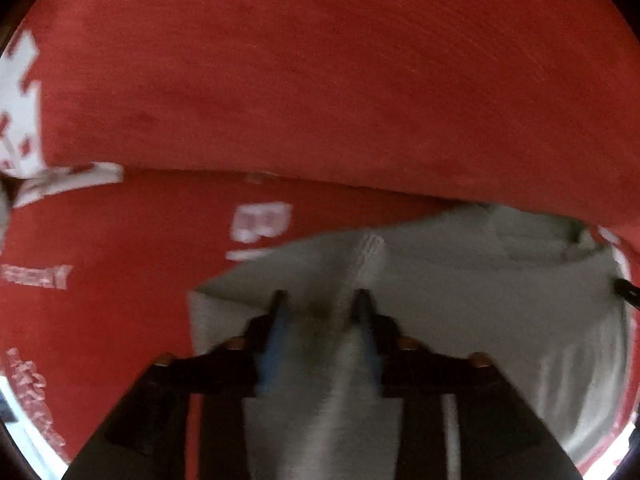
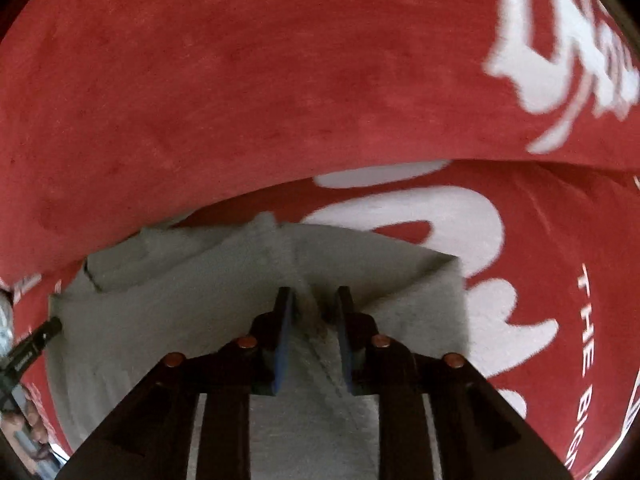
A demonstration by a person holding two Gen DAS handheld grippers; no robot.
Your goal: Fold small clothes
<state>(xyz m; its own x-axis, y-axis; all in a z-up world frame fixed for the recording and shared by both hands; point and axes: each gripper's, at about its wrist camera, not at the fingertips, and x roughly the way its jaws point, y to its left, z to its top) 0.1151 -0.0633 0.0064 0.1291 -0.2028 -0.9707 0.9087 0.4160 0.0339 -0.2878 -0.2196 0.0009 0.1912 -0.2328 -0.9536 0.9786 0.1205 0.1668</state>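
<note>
A red cloth (image 1: 320, 80) with white printed lettering (image 2: 560, 40) covers the whole surface, ridged in a fold from nine to three o'clock (letters blurred at the left view's edge). A pale strip (image 1: 24, 440) shows at seven o'clock.

Red cloth (image 1: 320, 80) fills most of both views; the surface looks napped and slightly mottled. We note a raised fold (image 1: 360, 152) of it across the upper half, its lower edge curving over the flat part beneath.

White printing throughout:
- a small boxed mark (image 1: 262, 222), too blurred to read
- a short line of lettering (image 1: 38, 276) near the left edge, also unreadable
- large rounded white shapes (image 2: 440, 216) on the flat part in the right wrist view
- thin capitals (image 2: 592, 320) running down the right side, starting "THE BIG"
- bold white characters (image 2: 560, 40) on the raised fold

We see a pale strip (image 1: 24, 436) past the cloth's lower left border, but cannot identify it.
</note>
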